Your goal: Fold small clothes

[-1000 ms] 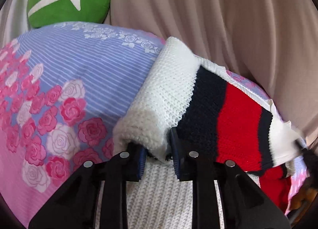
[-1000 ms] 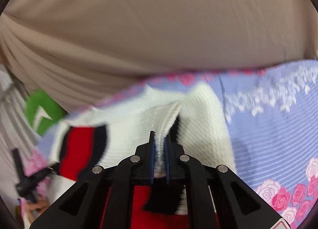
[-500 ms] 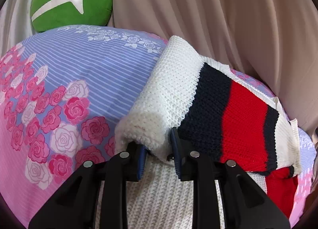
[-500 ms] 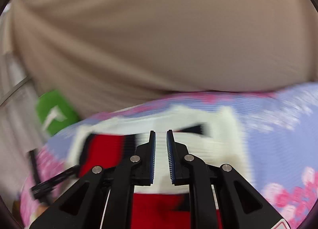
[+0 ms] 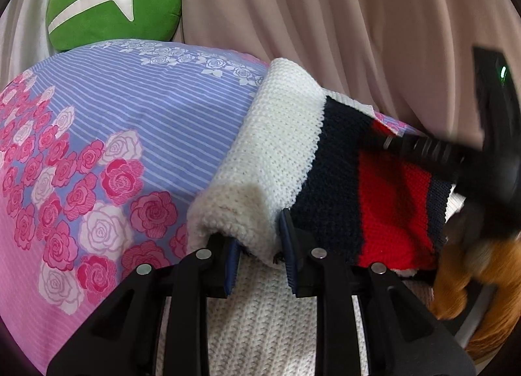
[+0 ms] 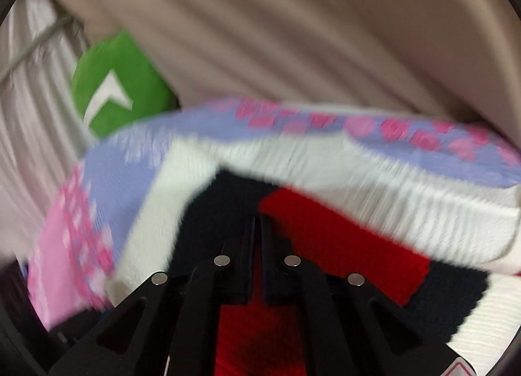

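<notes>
A small knitted sweater (image 5: 329,161), white with navy and red stripes, lies folded over on a floral bedspread (image 5: 97,148). My left gripper (image 5: 259,239) is shut on the white folded edge of the sweater near its lower left. The right gripper shows in the left wrist view (image 5: 423,148) as a blurred black shape over the striped part. In the right wrist view my right gripper (image 6: 258,229) has its jaws nearly together with nothing between them, just above the navy and red stripes (image 6: 293,229). That view is motion-blurred.
A green cushion with a white arrow (image 5: 110,1) sits at the back left of the bed. Beige curtains (image 5: 325,17) hang behind the bed. An orange-brown furry shape (image 5: 462,281) is at the right edge, below the right gripper.
My right gripper let go of the sweater's white edge a second ago, swung left, and now hovers over the stripes. My left gripper kept its hold and barely moved.
</notes>
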A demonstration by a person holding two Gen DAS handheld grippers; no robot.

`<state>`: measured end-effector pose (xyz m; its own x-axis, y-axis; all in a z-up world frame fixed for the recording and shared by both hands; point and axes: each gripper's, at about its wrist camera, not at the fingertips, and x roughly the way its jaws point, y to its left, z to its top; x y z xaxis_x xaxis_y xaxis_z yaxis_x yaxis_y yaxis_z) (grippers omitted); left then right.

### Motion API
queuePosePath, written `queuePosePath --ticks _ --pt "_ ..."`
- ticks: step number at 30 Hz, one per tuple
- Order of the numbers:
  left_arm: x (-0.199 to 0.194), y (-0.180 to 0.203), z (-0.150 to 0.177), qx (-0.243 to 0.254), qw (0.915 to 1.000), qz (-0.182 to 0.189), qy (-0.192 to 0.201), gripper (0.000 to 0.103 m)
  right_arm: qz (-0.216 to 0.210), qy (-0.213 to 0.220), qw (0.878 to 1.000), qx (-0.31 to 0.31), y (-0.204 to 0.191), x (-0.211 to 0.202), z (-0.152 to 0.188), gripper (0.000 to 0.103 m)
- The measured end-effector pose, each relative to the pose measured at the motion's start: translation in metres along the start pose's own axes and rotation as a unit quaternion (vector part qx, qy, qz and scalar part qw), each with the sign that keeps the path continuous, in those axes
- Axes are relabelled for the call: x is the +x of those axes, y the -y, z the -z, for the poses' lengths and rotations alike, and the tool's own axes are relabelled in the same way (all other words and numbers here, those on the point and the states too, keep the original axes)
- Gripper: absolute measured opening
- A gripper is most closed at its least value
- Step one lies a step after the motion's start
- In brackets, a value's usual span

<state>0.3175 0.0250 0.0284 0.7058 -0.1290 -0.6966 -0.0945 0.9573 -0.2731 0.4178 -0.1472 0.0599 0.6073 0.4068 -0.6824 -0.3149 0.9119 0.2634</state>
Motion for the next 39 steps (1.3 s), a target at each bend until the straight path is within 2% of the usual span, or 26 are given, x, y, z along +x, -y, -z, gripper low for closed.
queuePosePath --ticks 2,3,5,7,9,10,11,12,13,16,18,20,23,26,27,28,29,31,32,34,35,37,39 --pt "0.001 0.000 0.001 0.000 1.0000 -0.002 0.001 0.023 -0.008 0.028 1.000 -0.010 -0.004 -0.004 -0.010 0.027" --pt "0.001 0.001 0.001 0.000 1.0000 -0.004 0.001 0.023 -0.013 0.033 0.999 -0.018 -0.008 -0.007 -0.013 0.034" --pt "0.001 0.000 0.001 0.000 1.0000 -0.004 0.002 0.023 -0.006 0.031 0.999 -0.036 -0.018 -0.001 -0.020 0.060" --pt "0.001 0.000 0.001 -0.002 1.0000 -0.001 0.002 0.023 0.018 0.002 0.998 -0.055 -0.028 0.021 -0.026 0.068" --pt "0.001 -0.001 0.001 -0.003 1.0000 0.001 0.002 0.023 0.040 -0.034 0.996 -0.068 -0.034 0.050 -0.039 0.068" --pt "0.001 -0.001 0.001 -0.003 1.0000 0.001 0.002 0.023 0.056 -0.041 0.994 -0.082 -0.037 0.058 -0.038 0.062" --pt "0.001 -0.001 0.001 -0.003 1.0000 0.001 0.002 0.023 0.061 -0.037 0.993 -0.095 -0.041 0.062 -0.037 0.052" --pt "0.001 -0.001 0.001 -0.002 1.0000 0.001 0.002 0.023 0.057 -0.035 0.992 -0.103 -0.045 0.060 -0.041 0.020" --pt "0.001 -0.001 0.002 -0.002 1.0000 0.000 0.003 0.023 0.060 -0.030 0.993 -0.097 -0.046 0.058 -0.046 0.008" --pt "0.001 0.000 0.002 0.001 1.0000 -0.004 0.003 0.023 0.055 0.013 0.993 -0.099 -0.051 0.042 -0.061 0.005" --pt "0.001 0.001 0.002 0.004 1.0000 -0.008 0.004 0.023 0.053 0.009 0.994 -0.093 -0.047 0.050 -0.062 0.005" --pt "0.001 0.004 0.002 0.009 0.9999 -0.012 0.004 0.023 0.077 -0.032 0.991 -0.101 -0.040 0.081 -0.054 0.005" --pt "0.000 0.007 0.003 0.013 0.9998 -0.014 0.005 0.023 0.057 -0.015 0.996 -0.065 -0.034 0.073 -0.060 0.007" --pt "0.000 0.007 0.003 0.014 0.9998 -0.013 0.005 0.023 0.027 0.025 0.999 -0.038 -0.020 0.030 -0.055 0.008" --pt "0.000 0.008 0.003 0.014 0.9998 -0.013 0.004 0.023 0.015 0.043 0.999 -0.026 -0.012 0.006 -0.049 0.011" --pt "0.000 0.008 0.003 0.015 0.9998 -0.013 0.004 0.023 0.009 0.054 0.998 -0.014 -0.001 -0.015 -0.041 0.021" --pt "0.000 0.008 0.003 0.014 0.9998 -0.014 0.004 0.023 0.006 0.064 0.998 -0.002 0.011 -0.035 -0.032 0.039" --pt "0.000 0.008 0.002 0.014 0.9998 -0.013 0.004 0.023 0.029 0.089 0.995 0.018 0.044 -0.079 -0.003 0.051" --pt "0.000 0.008 0.002 0.014 0.9998 -0.013 0.004 0.023 0.052 0.099 0.993 0.023 0.060 -0.096 0.010 0.052" --pt "0.000 0.009 0.002 0.015 0.9998 -0.015 0.005 0.023 0.126 0.114 0.984 0.043 0.100 -0.131 0.041 0.056" --pt "0.000 0.009 0.002 0.015 0.9998 -0.015 0.005 0.023 0.145 0.117 0.980 0.065 0.119 -0.144 0.053 0.058" --pt "0.001 0.010 0.002 0.016 0.9997 -0.017 0.005 0.023 0.144 0.112 0.972 0.148 0.165 -0.161 0.075 0.062" --pt "0.001 0.011 0.002 0.018 0.9997 -0.017 0.005 0.023 0.122 0.098 0.966 0.207 0.195 -0.163 0.087 0.062"
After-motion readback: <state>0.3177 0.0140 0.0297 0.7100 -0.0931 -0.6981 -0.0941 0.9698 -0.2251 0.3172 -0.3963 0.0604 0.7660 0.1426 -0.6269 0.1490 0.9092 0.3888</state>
